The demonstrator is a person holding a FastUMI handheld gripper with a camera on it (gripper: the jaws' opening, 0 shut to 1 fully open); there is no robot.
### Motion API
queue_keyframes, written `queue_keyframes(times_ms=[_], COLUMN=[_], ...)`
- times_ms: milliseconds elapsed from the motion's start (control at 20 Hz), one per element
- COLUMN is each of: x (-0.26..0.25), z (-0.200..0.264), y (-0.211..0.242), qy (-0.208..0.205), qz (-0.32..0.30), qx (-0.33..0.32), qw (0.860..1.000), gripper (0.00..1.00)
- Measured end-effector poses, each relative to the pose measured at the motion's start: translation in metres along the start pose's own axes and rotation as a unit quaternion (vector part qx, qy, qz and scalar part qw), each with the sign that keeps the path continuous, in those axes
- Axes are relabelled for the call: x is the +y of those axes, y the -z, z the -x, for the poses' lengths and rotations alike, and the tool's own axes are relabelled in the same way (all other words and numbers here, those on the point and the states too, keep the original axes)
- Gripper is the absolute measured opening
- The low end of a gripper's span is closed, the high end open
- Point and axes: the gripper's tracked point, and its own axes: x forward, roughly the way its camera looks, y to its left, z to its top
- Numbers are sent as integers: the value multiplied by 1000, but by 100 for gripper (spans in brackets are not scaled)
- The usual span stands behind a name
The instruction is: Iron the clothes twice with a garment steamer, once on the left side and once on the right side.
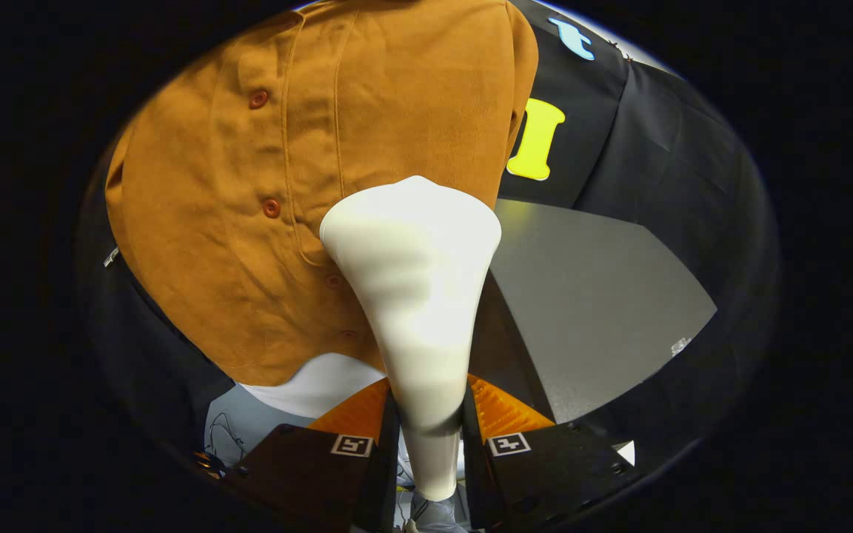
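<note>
- Mustard-brown buttoned cloth shirt (249,222): hung upright against the booth wall, spread from 9 o'clock to 12 o'clock of the fingers; a vertical placket with a row of reddish buttons (258,98) is seen near its middle. It is presumably hung flat so that each half can be swept in turn.
- Grey flat tabletop (604,296): seen at 2 o'clock, beyond the fingers and beside the shirt's edge.
- Cream-white flared plastic garment steamer (415,296): held upright, its narrow handle between the fingers, its wide head at 12 o'clock, just to the 3 o'clock side of the placket; contact with the cloth cannot be judged. The head is judged to be aimed forward so that steam meets the cloth.
- White cloth (315,385): glimpsed under the shirt's hem at 10 o'clock.
- Gripper (429,414): clamped on the steamer's handle, both fingers pressed against its sides, presumably to keep the head steady during a stroke.
- Task stage: which of the two passes is under way cannot be told.
</note>
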Motion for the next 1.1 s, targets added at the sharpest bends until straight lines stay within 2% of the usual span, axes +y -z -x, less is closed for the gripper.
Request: queue_keyframes(times_ms=[250, 500, 800, 1100], x=[21, 66, 118, 155], z=[62, 109, 131, 121], y=[-57, -103, -140, -151], qy=[-14, -45, -85, -100], qz=[4, 20, 30, 45], qx=[-92, -161, -201, -197], qw=[996, 986, 975, 974], gripper=[41, 41, 41, 41])
